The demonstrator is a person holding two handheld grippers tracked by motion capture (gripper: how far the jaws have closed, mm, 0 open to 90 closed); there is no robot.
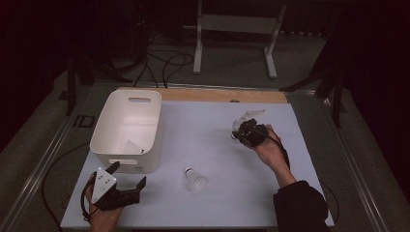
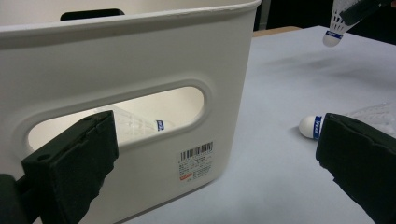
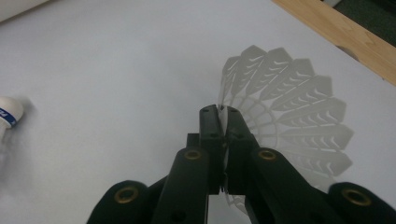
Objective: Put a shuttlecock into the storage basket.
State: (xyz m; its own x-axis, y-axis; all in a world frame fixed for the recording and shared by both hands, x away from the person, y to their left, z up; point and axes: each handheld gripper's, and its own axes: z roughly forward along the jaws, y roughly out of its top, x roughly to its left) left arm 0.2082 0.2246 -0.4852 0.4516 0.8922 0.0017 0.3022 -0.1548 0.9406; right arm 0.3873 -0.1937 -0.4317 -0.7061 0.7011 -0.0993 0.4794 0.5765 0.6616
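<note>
The right claw (image 3: 219,116) is gripping a shuttlecock (image 3: 285,121) by its skirt, above the bench (image 1: 222,125), apparently mid-transfer. The next move is probably carrying it over the white bin (image 1: 121,145) and releasing. The left claw (image 1: 126,175) is waiting wide open, holding nothing, beside a second shuttlecock (image 1: 194,179).

- Shuttlecock inside the white bin (image 2: 140,70): glimpsed through the handle slot, mostly hidden by the wall.
- Held shuttlecock (image 3: 289,116): cork out of sight behind the right tool (image 3: 223,122).
- Label (image 2: 196,161) print on the bin too small to read.
- Loose shuttlecock (image 2: 310,127) partly covered by a jaw of the left tool (image 2: 210,154).
</note>
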